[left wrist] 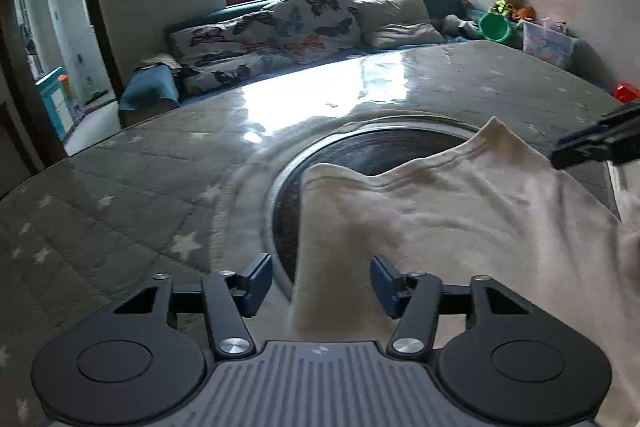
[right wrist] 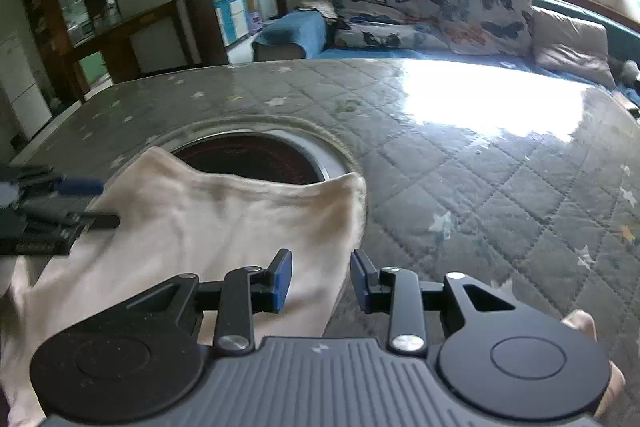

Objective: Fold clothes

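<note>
A cream-white garment (left wrist: 460, 211) lies on a grey quilted, star-patterned table (left wrist: 120, 195), partly covering a round dark inset (left wrist: 380, 147) in the table. My left gripper (left wrist: 320, 285) is open, its blue pads on either side of the garment's left edge. In the right wrist view the same garment (right wrist: 208, 219) spreads left, and my right gripper (right wrist: 320, 281) is open with the garment's right edge between its jaws. The left gripper shows at the left edge of the right wrist view (right wrist: 52, 207); the right gripper's tip shows at the right edge of the left wrist view (left wrist: 600, 143).
A sofa with butterfly-print cushions (left wrist: 280, 27) stands behind the table under a window. A green bucket (left wrist: 496, 27) and toys sit at the far right. A doorway and dark cabinet (right wrist: 80, 27) lie to the left. Glare covers the table's far middle (right wrist: 480, 99).
</note>
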Motion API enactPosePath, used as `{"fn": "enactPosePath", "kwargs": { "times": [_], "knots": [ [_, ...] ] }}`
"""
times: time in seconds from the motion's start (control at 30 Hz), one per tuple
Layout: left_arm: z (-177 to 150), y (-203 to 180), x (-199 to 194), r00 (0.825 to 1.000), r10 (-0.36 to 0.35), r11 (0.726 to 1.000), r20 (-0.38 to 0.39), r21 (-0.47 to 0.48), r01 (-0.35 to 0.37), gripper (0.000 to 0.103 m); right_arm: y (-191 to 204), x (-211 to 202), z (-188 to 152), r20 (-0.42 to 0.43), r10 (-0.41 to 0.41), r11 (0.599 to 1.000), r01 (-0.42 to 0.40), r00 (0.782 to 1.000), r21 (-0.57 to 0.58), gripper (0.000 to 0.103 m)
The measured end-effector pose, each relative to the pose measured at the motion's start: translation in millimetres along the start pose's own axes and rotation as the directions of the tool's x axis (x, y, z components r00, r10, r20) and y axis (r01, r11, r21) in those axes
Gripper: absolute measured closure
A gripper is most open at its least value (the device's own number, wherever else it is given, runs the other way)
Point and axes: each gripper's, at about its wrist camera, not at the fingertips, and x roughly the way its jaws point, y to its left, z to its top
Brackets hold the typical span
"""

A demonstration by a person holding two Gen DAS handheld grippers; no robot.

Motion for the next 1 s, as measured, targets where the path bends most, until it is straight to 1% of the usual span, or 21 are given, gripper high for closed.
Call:
{"fn": "enactPosePath", "kwargs": {
  "times": [0.03, 0.07, 0.1, 0.13, 0.23, 0.3, 0.33, 0.4, 0.43, 0.5, 0.53, 0.63, 0.67, 0.7, 0.73, 0.77, 0.87, 0.9, 0.93, 0.97, 1.0],
  "knots": [
    [-1, -2, 1, 1.0, -0.008, 1.0, 0.001, 0.008, 0.008, 0.07, -2, 5, 2, 0.0, -0.001, 1.0, 0.001, 1.0, 0.008, 0.071],
    [-1, -5, 3, 1.0, -0.013, 1.0, 0.003, 0.016, 0.013, 0.086, -4, 9, 4, 0.0, -0.002, 1.0, 0.002, 1.0, 0.015, 0.071],
    [-1, -8, 3, 1.0, -0.009, 1.0, 0.013, 0.022, 0.008, 0.092, -5, 14, 6, 0.001, -0.003, 1.0, 0.003, 1.0, 0.022, 0.071],
    [-1, -11, 3, 1.0, -0.005, 0.999, 0.024, 0.032, 0.005, 0.094, -5, 16, 8, 0.003, -0.002, 1.0, 0.002, 1.0, 0.028, 0.071],
    [-3, -33, -13, 0.996, -0.021, 0.993, 0.087, 0.118, 0.01, 0.095, -8, 21, 10, 0.01, 0.006, 0.999, -0.006, 1.0, 0.04, 0.071],
    [-9, -53, -28, 0.987, -0.128, 0.973, 0.099, 0.207, 0.106, 0.092, -9, 23, 11, 0.01, 0.009, 0.999, -0.009, 1.0, 0.041, 0.071],
    [-12, -62, -35, 0.978, -0.182, 0.956, 0.101, 0.249, 0.153, 0.088, -9, 24, 10, 0.008, 0.01, 0.999, -0.01, 1.0, 0.042, 0.071],
    [-19, -73, -45, 0.953, -0.288, 0.918, 0.091, 0.31, 0.247, 0.082, -10, 26, 10, 0.006, 0.01, 0.999, -0.011, 1.0, 0.046, 0.071],
    [-21, -75, -48, 0.948, -0.306, 0.91, 0.089, 0.32, 0.264, 0.079, -10, 27, 10, 0.005, 0.011, 0.999, -0.011, 1.0, 0.049, 0.071],
    [-22, -70, -50, 0.945, -0.313, 0.916, 0.095, 0.293, 0.274, 0.078, -12, 27, 9, 0.007, 0.015, 0.998, -0.016, 1.0, 0.053, 0.071],
    [-20, -62, -49, 0.946, -0.308, 0.927, 0.103, 0.253, 0.275, 0.076, -12, 27, 9, 0.009, 0.017, 0.998, -0.017, 1.0, 0.054, 0.071],
    [-14, -42, -46, 0.968, -0.21, 0.971, 0.139, 0.146, 0.19, 0.075, -12, 27, 10, 0.01, 0.017, 0.999, -0.018, 1.0, 0.049, 0.071],
    [-11, -37, -44, 0.971, -0.197, 0.976, 0.136, 0.117, 0.182, 0.072, -12, 28, 10, 0.01, 0.017, 0.999, -0.018, 1.0, 0.048, 0.071],
    [-9, -33, -42, 0.97, -0.209, 0.975, 0.123, 0.097, 0.198, 0.069, -12, 28, 11, 0.01, 0.018, 0.999, -0.018, 1.0, 0.048, 0.071],
    [-7, -31, -39, 0.969, -0.22, 0.974, 0.111, 0.081, 0.212, 0.057, -11, 29, 11, 0.01, 0.019, 0.999, -0.019, 1.0, 0.049, 0.071],
    [-6, -33, -35, 0.969, -0.226, 0.972, 0.1, 0.086, 0.218, 0.054, -10, 30, 12, 0.01, 0.02, 0.999, -0.02, 1.0, 0.049, 0.071],
    [-2, -44, -23, 0.967, -0.246, 0.963, 0.071, 0.129, 0.236, 0.056, -6, 31, 13, 0.01, 0.016, 0.999, -0.017, 1.0, 0.039, 0.071],
    [-2, -48, -19, 0.964, -0.26, 0.958, 0.059, 0.138, 0.25, 0.06, -5, 32, 14, 0.009, 0.014, 0.999, -0.014, 1.0, 0.033, 0.071],
    [-3, -50, -17, 0.963, -0.264, 0.957, 0.052, 0.143, 0.254, 0.078, -3, 33, 14, 0.008, 0.011, 1.0, -0.012, 1.0, 0.027, 0.071],
    [-2, -50, -15, 0.965, -0.258, 0.958, 0.052, 0.143, 0.249, 0.091, -1, 34, 15, 0.008, 0.01, 1.0, -0.01, 1.0, 0.021, 0.071],
    [-2, -51, -12, 0.966, -0.253, 0.959, 0.052, 0.142, 0.244, 0.091, 0, 35, 16, 0.008, 0.009, 1.0, -0.009, 1.0, 0.017, 0.071]
  ]
}}
